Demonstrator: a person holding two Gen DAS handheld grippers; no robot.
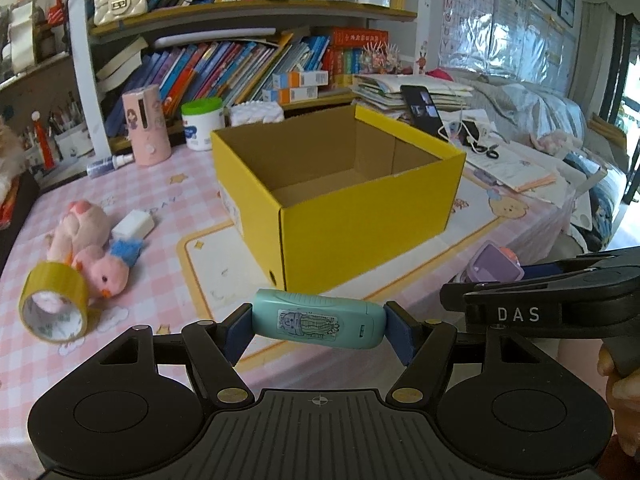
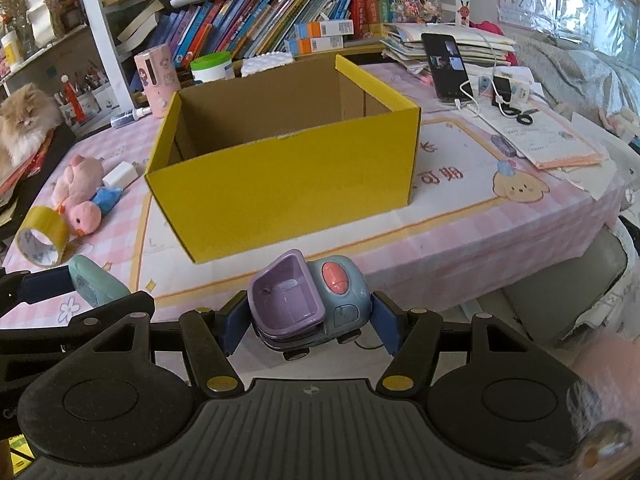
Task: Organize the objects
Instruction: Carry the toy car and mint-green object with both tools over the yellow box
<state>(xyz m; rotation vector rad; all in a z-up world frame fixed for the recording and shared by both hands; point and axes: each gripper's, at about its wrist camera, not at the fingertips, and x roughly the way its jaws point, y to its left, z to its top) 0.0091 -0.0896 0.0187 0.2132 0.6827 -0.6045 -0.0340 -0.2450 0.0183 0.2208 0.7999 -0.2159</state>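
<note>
Yellow box (image 1: 360,220); pink checked tablecloth (image 1: 168,184); teal case (image 1: 318,322)

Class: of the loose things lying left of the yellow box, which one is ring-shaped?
The roll of yellow tape. Unlike the pink plush toy and white charger, it has an open centre.

Fluffy cat (image 2: 22,128) at the left edge, phone (image 2: 446,66) propped against stacked papers.

- Table (image 2: 460,236) under a pink checked cloth.
- Yellow box (image 2: 288,184) stands mid-table.
- Left of the box: plush toy (image 2: 78,196), white charger (image 2: 120,174), tape roll (image 2: 42,236).
- Right of it: phone (image 2: 446,66), papers (image 2: 548,140).
</note>
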